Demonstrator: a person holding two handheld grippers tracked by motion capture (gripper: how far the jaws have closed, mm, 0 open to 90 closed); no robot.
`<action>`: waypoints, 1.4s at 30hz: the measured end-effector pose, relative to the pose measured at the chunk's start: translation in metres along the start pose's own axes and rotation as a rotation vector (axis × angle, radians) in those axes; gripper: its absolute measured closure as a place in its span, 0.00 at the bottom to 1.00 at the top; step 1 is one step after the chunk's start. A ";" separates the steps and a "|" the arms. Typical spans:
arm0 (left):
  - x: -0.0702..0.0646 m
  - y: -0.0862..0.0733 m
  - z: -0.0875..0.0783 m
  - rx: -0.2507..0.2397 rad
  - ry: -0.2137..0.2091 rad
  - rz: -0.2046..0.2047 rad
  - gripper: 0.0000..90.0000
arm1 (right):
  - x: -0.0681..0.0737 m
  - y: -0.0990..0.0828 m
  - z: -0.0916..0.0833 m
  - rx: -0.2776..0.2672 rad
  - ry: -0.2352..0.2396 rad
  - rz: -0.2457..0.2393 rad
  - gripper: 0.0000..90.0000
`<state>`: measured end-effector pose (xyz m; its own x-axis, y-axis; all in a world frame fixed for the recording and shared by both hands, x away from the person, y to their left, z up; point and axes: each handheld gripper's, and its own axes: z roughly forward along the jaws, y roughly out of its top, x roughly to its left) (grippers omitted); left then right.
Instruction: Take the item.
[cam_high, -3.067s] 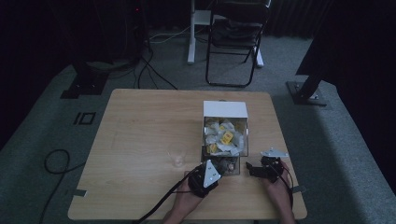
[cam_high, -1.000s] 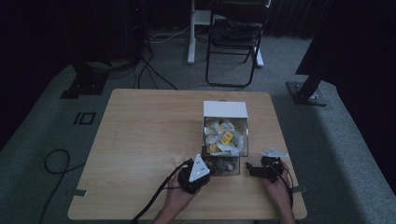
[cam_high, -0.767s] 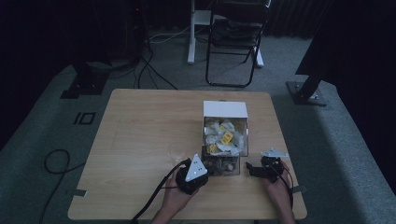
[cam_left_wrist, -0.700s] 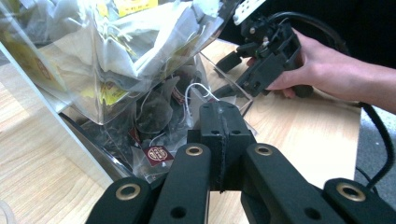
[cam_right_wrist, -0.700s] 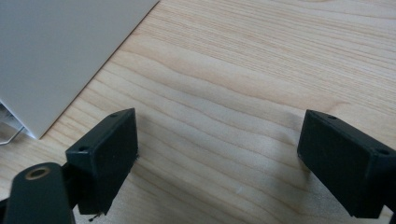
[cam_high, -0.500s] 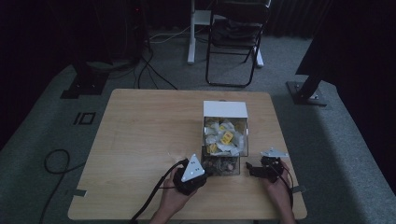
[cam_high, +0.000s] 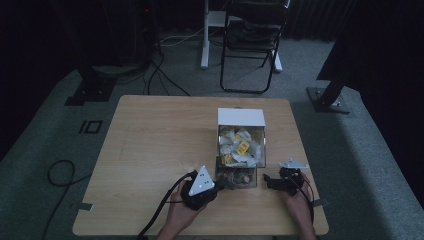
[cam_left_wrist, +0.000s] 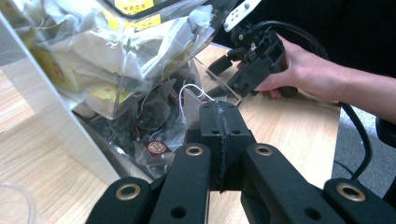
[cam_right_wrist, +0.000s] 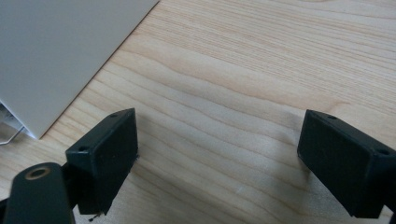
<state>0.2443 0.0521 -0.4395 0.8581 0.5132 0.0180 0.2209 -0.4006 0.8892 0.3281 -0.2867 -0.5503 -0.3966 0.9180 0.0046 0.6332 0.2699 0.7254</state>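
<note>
A white box (cam_high: 241, 117) stands on the wooden table (cam_high: 150, 140), packed with tea bags (cam_high: 240, 147) in clear and yellow-labelled wrappers. Its near end is clear plastic (cam_high: 236, 177) with dark tea bags (cam_left_wrist: 154, 109) behind it. My left gripper (cam_high: 220, 184) sits at that near end's left corner, its jaws shut (cam_left_wrist: 219, 109). A white thread (cam_left_wrist: 191, 87) loops right beside the tips; whether it is pinched I cannot tell. My right gripper (cam_high: 265, 180) rests right of the box, open (cam_right_wrist: 217, 140) over bare wood, beside the box wall (cam_right_wrist: 56, 51).
The right hand and its gripper (cam_left_wrist: 247, 60) lie across from the left jaws. A folding chair (cam_high: 250, 40) and stand legs are on the floor beyond the table. A cable (cam_high: 60, 172) loops on the carpet at left.
The left gripper has drawn back a little to the left from the box's near end. The right gripper has stayed put.
</note>
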 end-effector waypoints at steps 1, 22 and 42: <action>0.001 0.000 -0.001 0.002 0.002 0.003 1.00 | 0.000 0.000 0.000 0.000 0.000 0.000 0.13; 0.011 -0.006 -0.022 0.008 0.033 -0.017 1.00 | 0.000 0.000 0.000 0.000 0.000 -0.001 0.13; 0.027 -0.006 -0.037 -0.003 0.063 -0.036 1.00 | 0.000 0.000 0.000 0.000 0.000 -0.001 0.13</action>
<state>0.2487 0.0961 -0.4279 0.8189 0.5738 0.0149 0.2494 -0.3790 0.8912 0.3281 -0.2868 -0.5503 -0.3972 0.9177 0.0039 0.6330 0.2709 0.7252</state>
